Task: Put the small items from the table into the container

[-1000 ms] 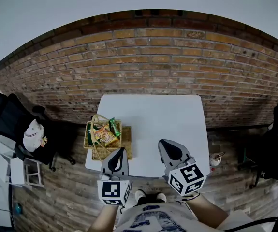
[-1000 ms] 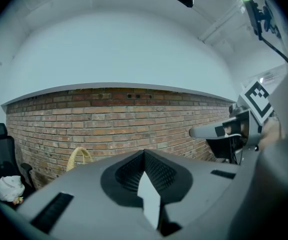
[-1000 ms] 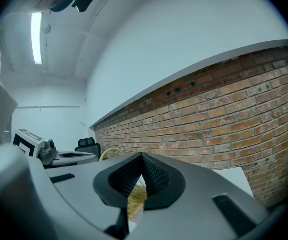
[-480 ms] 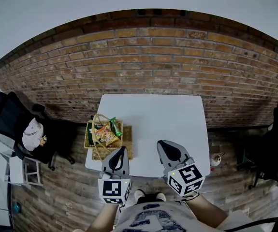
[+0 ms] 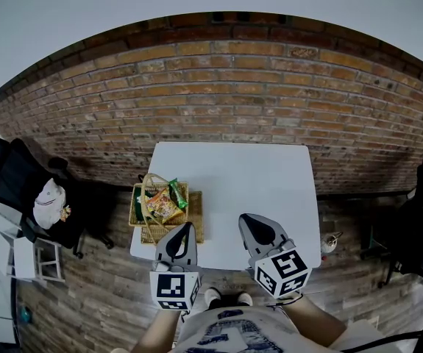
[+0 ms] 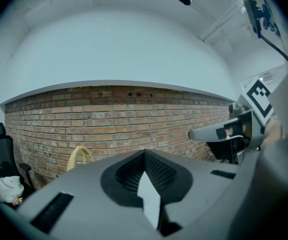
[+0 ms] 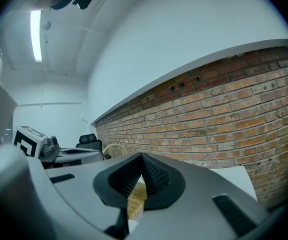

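Both tools are idle. The left gripper (image 5: pixel 185 231) has its jaws pressed together on nothing, and the right gripper (image 5: pixel 247 220) is likewise closed and empty. Both are held over the near edge of the table (image 5: pixel 233 182). The tabletop ahead of them shows no loose items, so the loading appears complete. The basket (image 5: pixel 149 234) stands just ahead and to the left of the left gripper's tip, at the table's left edge. Whether it rests fully on the tabletop cannot be told. It holds the packets (image 5: pixel 165 203), piled up to the rim, with a green one standing at the side nearer the grippers. The main hazard is the left gripper's closeness: a leftward swing would catch the basket wall or handle, tip it off the edge and spill the pile. A second hazard is an item lying unseen beneath the grippers. Against the earlier frames, grippers, basket and packets sit as before; only the picture's framing shifts slightly.
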A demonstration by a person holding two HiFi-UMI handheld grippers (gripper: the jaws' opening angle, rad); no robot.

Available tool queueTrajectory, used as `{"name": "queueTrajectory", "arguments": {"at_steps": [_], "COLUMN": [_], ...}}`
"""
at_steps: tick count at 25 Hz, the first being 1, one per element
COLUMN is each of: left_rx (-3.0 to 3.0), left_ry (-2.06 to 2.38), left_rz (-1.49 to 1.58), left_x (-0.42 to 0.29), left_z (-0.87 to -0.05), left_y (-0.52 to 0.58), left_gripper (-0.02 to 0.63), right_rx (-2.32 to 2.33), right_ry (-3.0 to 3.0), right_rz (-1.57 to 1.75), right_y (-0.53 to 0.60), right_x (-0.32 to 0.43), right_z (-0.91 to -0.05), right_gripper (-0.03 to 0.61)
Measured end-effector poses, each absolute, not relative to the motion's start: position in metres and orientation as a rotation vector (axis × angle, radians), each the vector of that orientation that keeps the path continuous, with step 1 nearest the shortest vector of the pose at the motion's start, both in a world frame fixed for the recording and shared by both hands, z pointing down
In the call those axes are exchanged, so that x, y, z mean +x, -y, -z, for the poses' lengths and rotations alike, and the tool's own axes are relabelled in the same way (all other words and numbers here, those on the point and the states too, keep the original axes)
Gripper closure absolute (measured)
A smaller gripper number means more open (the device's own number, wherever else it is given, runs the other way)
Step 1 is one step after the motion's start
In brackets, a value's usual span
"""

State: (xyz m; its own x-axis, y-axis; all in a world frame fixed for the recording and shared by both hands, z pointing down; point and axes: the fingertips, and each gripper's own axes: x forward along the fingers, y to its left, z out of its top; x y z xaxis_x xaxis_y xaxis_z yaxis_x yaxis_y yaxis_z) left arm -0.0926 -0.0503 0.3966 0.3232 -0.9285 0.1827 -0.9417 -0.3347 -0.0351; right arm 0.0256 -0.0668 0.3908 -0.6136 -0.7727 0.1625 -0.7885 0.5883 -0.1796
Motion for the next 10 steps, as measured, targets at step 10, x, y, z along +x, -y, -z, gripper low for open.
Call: {"name": "queueTrajectory", "arguments": {"at_steps": [10], "left_rx": [2.470], "left_ry": [1.777], "left_rz": [-0.269], "left_x": [-0.105], "left_z": [-0.399], "left_y": [0.057], "left_gripper": [0.563], "right_rx": [1.336], "right_ry": [2.740], "right_rz": [-0.375], "right_y": [0.074], "right_x": [0.017], "right_z": [-0.393], "right_gripper": [0.560]}}
